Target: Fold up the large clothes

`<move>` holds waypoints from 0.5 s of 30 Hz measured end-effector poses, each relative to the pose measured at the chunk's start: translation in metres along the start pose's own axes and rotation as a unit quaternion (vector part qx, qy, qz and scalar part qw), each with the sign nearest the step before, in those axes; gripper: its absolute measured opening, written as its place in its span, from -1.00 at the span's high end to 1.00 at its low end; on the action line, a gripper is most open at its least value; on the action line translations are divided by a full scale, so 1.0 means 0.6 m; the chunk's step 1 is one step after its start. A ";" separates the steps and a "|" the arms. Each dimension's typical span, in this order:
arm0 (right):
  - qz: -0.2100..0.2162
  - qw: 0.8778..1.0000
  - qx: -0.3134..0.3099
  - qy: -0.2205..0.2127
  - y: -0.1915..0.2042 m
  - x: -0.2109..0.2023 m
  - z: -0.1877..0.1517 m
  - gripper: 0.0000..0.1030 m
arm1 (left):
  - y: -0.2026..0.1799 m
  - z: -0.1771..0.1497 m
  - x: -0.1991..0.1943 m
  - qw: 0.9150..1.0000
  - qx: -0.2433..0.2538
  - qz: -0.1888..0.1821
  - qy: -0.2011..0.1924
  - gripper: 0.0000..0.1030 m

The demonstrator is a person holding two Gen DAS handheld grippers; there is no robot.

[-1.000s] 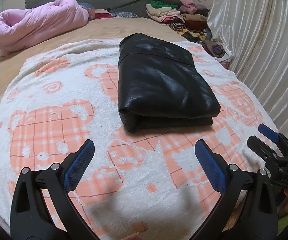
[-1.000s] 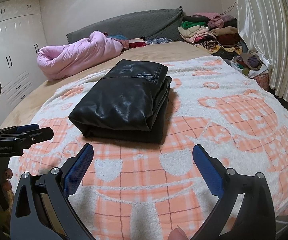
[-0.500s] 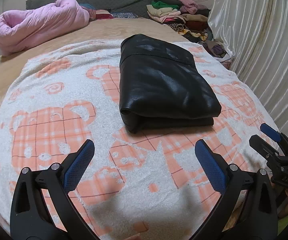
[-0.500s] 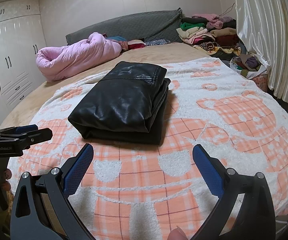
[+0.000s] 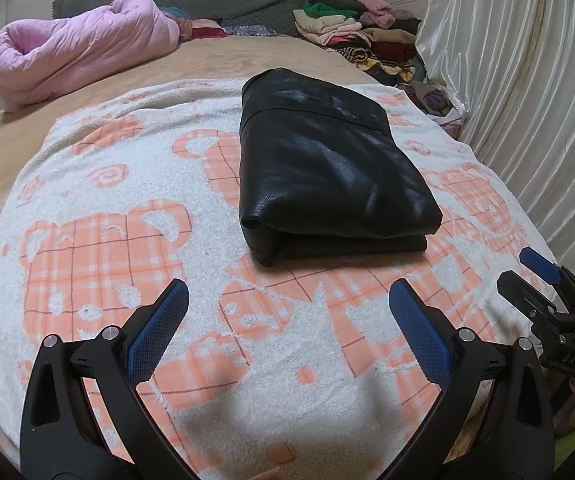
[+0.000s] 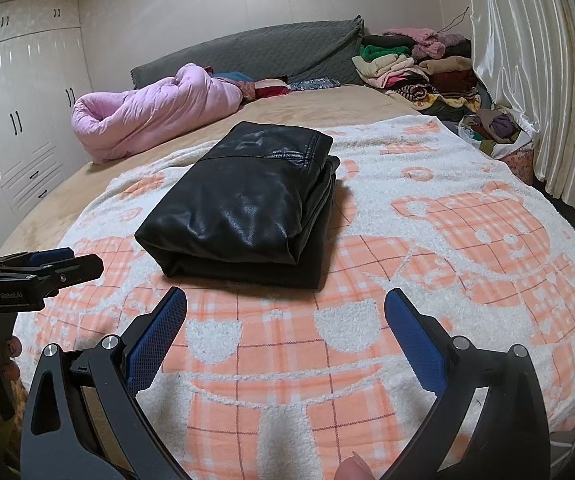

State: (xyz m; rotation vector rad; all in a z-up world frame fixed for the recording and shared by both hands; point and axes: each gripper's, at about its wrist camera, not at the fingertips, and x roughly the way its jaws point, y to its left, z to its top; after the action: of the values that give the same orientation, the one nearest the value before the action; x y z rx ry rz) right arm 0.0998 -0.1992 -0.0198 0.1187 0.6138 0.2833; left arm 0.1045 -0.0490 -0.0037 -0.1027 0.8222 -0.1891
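A black leather jacket lies folded into a thick rectangle on a white and orange bear-pattern blanket; it also shows in the right wrist view. My left gripper is open and empty, held above the blanket short of the jacket's near fold. My right gripper is open and empty, also short of the jacket. Each gripper shows in the other's view: the right one at the right edge, the left one at the left edge.
A rolled pink duvet lies at the bed's far left. A pile of folded clothes sits at the far right by the grey headboard. A white curtain hangs along the right. White wardrobes stand left.
Both grippers stay open and empty. The views have shifted only slightly; the jacket has not moved.
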 end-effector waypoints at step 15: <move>-0.002 1.000 -0.001 0.001 0.000 -0.001 0.000 -0.92 | 0.000 0.000 -0.001 1.000 0.000 0.001 0.001 -0.83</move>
State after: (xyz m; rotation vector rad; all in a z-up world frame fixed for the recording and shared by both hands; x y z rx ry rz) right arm 0.0994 -0.1994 -0.0195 0.1153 0.6155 0.2799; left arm 0.1044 -0.0487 -0.0032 -0.1023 0.8238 -0.1870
